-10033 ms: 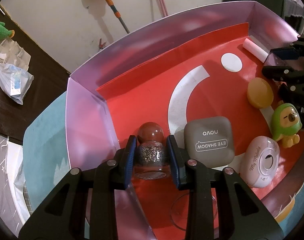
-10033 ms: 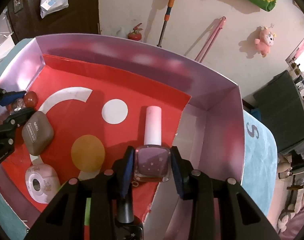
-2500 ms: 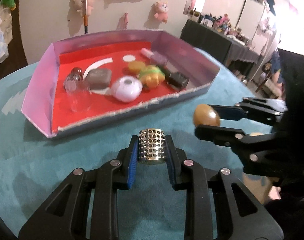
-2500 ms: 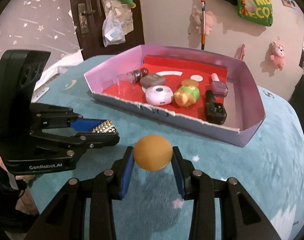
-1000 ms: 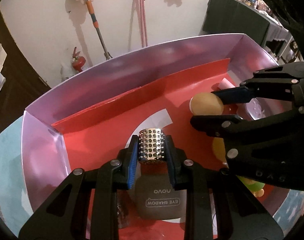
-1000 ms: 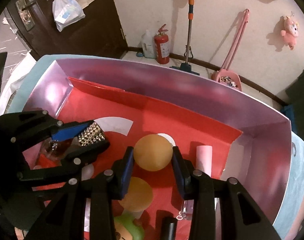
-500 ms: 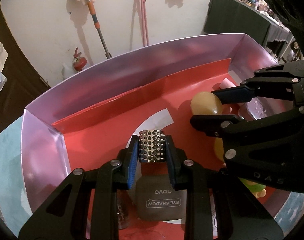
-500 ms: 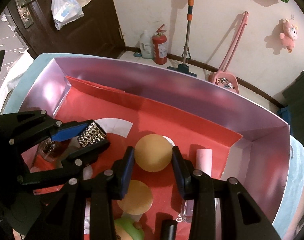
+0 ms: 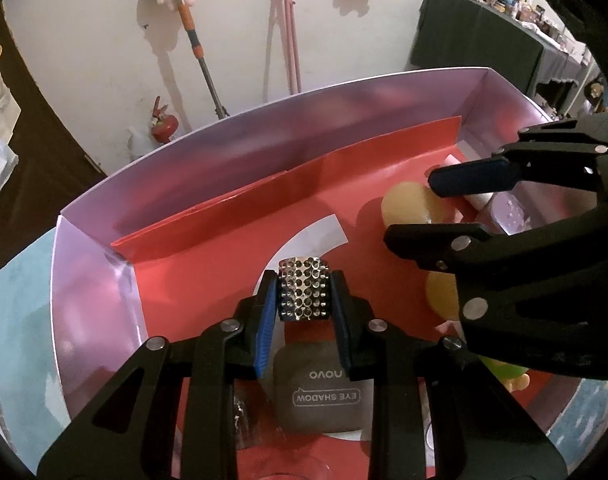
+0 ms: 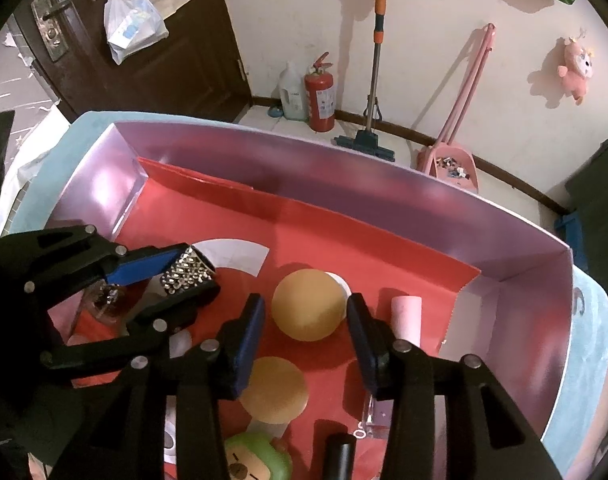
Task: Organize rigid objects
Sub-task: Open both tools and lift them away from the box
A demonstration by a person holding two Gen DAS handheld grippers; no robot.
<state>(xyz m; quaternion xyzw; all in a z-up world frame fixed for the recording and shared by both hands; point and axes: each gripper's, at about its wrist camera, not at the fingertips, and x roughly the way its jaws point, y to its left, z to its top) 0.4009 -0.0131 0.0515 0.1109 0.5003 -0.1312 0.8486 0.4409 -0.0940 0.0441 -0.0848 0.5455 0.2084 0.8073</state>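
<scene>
Box (image 10: pixel 444 220) already holds most items. Right gripper (image 10: pixel 306 332), jaws just opened, has let the yellow ball (image 10: pixel 308 304) rest inside; left gripper (image 9: pixel 304 308) clamps the studded cylinder (image 9: pixel 303 289), not yet placed.

Left claw (image 9: pixel 304 294) clamped tight; right claw (image 10: pixel 307 312) jaws just opening, both angled downward.

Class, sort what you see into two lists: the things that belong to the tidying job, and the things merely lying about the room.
Job:
- pink-walled cardboard tray with red floor
- silver studded cylinder, clamped in left tool
- round yellow-orange ball, between the just-opened jaws of right tool
- grey eye-shadow case

Lying about:
- red fire extinguisher
- orange-handled mop
- pink dustpan
</scene>
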